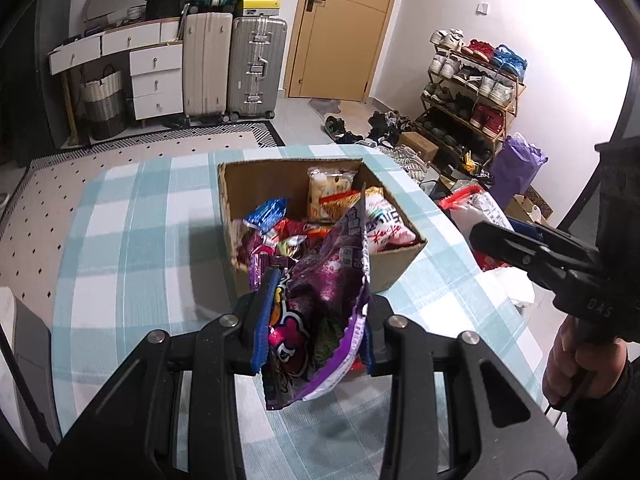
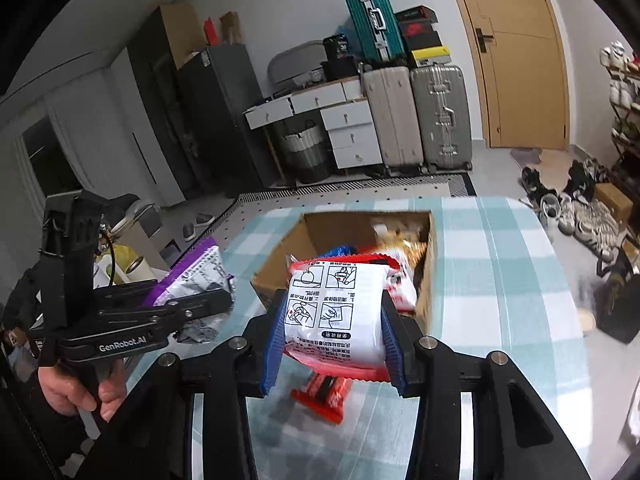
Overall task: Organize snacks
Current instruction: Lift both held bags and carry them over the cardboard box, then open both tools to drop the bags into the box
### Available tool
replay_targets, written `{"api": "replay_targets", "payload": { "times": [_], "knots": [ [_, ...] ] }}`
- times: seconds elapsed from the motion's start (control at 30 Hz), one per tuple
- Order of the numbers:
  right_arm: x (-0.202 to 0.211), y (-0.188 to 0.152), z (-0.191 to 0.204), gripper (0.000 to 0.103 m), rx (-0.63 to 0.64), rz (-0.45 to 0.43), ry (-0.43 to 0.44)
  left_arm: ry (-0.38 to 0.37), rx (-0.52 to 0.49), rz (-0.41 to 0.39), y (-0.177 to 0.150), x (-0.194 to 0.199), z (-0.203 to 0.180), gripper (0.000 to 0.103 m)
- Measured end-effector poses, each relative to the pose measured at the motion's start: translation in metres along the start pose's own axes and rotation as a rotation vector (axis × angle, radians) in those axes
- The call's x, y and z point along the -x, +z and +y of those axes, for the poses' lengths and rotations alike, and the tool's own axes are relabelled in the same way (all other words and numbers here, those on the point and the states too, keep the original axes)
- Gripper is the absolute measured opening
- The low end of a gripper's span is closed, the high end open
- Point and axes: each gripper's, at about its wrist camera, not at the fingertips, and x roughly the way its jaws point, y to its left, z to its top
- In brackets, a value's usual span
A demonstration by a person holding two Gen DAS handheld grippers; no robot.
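Note:
A cardboard box (image 1: 394, 262) full of snack packets stands on the checked tablecloth; it also shows in the right wrist view (image 2: 276, 264). My left gripper (image 1: 314, 330) is shut on a purple snack bag (image 1: 328, 280), held above the table just before the box; the bag also shows in the right wrist view (image 2: 192, 276). My right gripper (image 2: 334, 340) is shut on a white and red snack packet (image 2: 336, 308), held before the box's near edge. That packet shows in the left wrist view (image 1: 480, 210) to the right of the box.
A small red snack packet (image 2: 324, 394) lies on the tablecloth (image 2: 500, 300) under my right gripper. Beyond the table are suitcases (image 1: 256, 64), a white drawer unit (image 1: 154, 80), a door (image 1: 344, 28) and a shoe rack (image 1: 468, 88). The table edge runs close on the right.

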Motion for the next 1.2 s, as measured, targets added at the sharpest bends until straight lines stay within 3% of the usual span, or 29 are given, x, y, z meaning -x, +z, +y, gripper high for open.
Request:
{"api": "replay_targets", "payload": {
  "times": [0.3,0.6,0.7,1.2],
  "knots": [
    [-0.008,0.039,0.013,0.043,0.041,-0.017,0.026,-0.003,-0.014,-0.004,0.038,-0.004,-0.001,0.031],
    [-0.033,0.078,0.007,0.043,0.03,-0.017,0.034,-0.009,0.003,0.046,0.086,-0.035,0.005,0.031],
    [-0.05,0.086,0.003,0.043,0.033,-0.004,0.028,0.038,0.032,0.067,0.101,-0.053,0.012,0.031],
    [-0.136,0.096,-0.031,0.043,-0.011,0.097,-0.007,-0.007,0.087,0.138,0.115,-0.12,0.034,0.031]
  ]
}}
